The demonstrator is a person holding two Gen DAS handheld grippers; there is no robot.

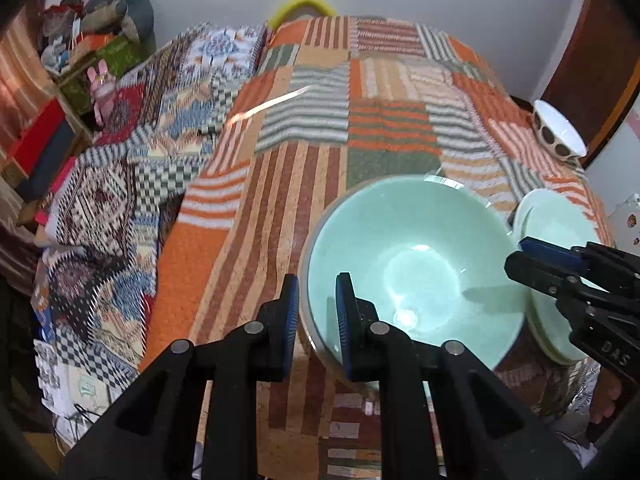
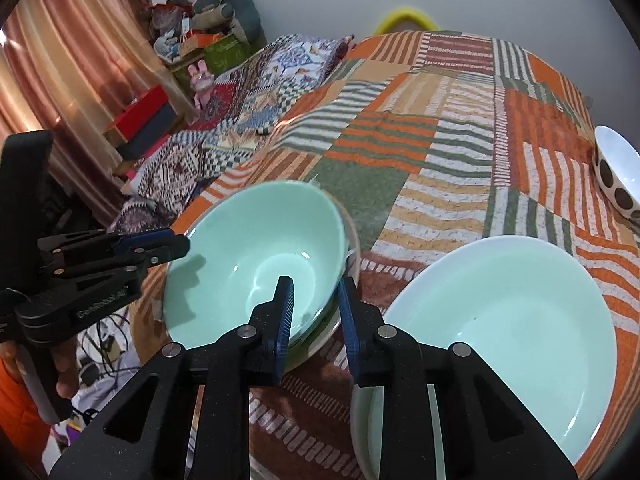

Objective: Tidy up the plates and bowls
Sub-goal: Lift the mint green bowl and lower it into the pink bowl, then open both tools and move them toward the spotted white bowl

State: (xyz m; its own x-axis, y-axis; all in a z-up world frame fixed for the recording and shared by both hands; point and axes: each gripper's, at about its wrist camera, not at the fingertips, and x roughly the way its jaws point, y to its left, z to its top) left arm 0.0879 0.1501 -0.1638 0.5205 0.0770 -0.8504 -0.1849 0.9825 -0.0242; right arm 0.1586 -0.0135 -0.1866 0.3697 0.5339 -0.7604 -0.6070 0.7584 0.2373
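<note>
The big bowl [image 1: 416, 268] is pale mint green inside, and so is the plate [image 2: 508, 320] beside it. The small bowl [image 2: 616, 172] is white with large dark brown dots outside. The bedspread [image 1: 340, 128] is a patchwork of orange, green, brown and white stripes. Both grippers [image 1: 316, 312] [image 2: 314, 316] are black with blue pads.

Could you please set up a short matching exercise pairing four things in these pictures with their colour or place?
Things:
1. green bowl
2. green plate
3. spotted bowl
4. left claw

Descriptions:
A. white with dark spots, at the far right of the bed
B. pads on either side of a bowl rim
C. deep, sitting in a stack
D. shallow and wide, right of the stack

Pairs: 1-C, 2-D, 3-A, 4-B
</note>
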